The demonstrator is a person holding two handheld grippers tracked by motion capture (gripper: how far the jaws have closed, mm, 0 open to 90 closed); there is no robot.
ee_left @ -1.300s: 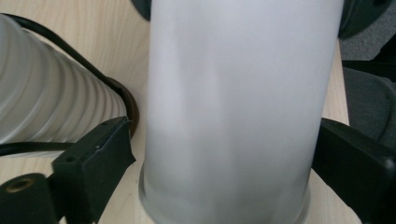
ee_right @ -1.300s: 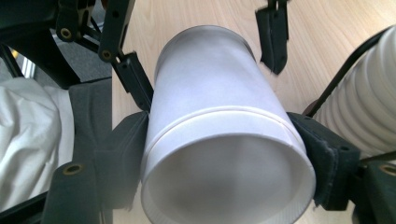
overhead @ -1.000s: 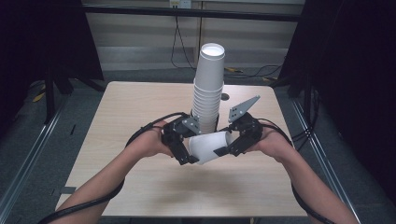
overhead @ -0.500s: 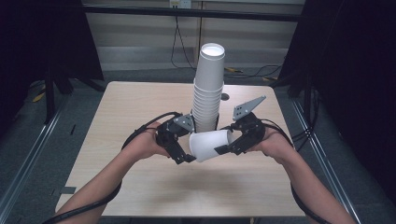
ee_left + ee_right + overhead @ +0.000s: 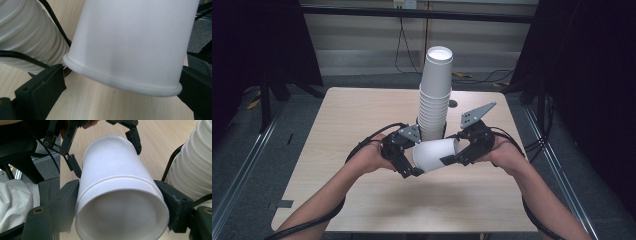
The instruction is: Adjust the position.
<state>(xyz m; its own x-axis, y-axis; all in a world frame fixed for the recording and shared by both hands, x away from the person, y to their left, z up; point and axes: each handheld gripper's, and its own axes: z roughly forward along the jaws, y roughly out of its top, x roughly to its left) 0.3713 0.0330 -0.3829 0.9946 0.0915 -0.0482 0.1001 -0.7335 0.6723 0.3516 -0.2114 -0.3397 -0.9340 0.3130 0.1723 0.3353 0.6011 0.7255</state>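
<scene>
High view first: nearest us, a white paper cup (image 5: 434, 154) lay on its side above the bench (image 5: 342, 125), between the two grippers. The right gripper (image 5: 460, 156) had its fingers (image 5: 65, 195) clenched on the cup's rim end. The left gripper (image 5: 409, 162) had just been spreading its fingers (image 5: 47, 82); they stood released round the cup's base (no pad pressing). Just behind rose the upright stack of cups (image 5: 434, 95).
</scene>
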